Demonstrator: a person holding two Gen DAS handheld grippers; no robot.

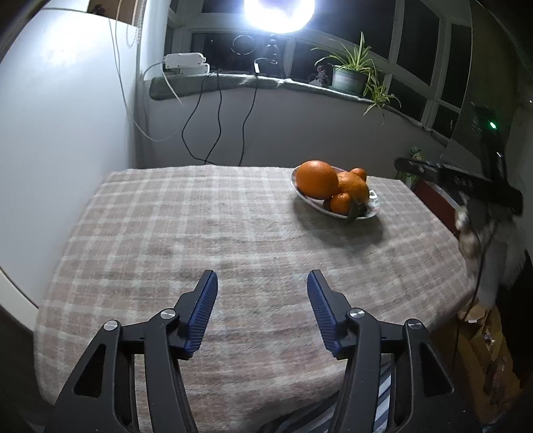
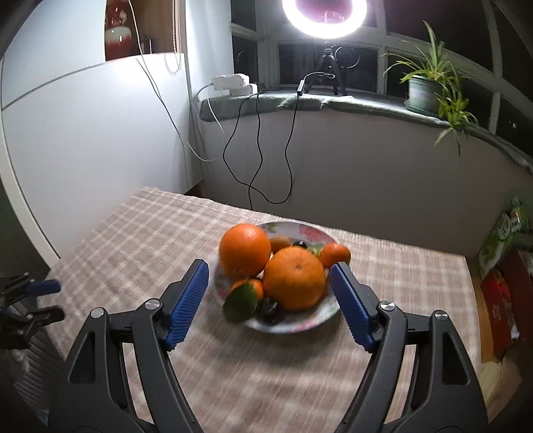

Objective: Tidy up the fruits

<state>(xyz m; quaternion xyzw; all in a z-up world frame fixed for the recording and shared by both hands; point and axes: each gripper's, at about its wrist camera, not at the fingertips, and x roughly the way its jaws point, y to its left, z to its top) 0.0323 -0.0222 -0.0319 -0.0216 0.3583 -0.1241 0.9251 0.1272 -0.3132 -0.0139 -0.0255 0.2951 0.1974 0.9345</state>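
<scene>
A flowered plate (image 2: 309, 233) on the checked tablecloth holds two big oranges (image 2: 246, 250) (image 2: 294, 279), several small mandarins (image 2: 335, 254) and a green leaf (image 2: 240, 302). The plate also shows in the left wrist view (image 1: 301, 193) at the far right, with the big orange (image 1: 316, 179) on top. My right gripper (image 2: 269, 271) is open and empty, held above the table just before the plate, its jaws standing either side of the fruit. My left gripper (image 1: 262, 281) is open and empty over bare cloth, well short and left of the plate. The right gripper also shows in the left wrist view (image 1: 459, 181) at the right edge.
The table (image 1: 200, 216) is covered by a beige checked cloth. Behind it a wall with hanging black cables (image 2: 260, 160), a sill with a potted plant (image 2: 424, 90) and a ring light (image 2: 324, 16). Boxes (image 2: 499, 293) stand to the table's right. The left gripper shows at the right wrist view's left edge (image 2: 30, 299).
</scene>
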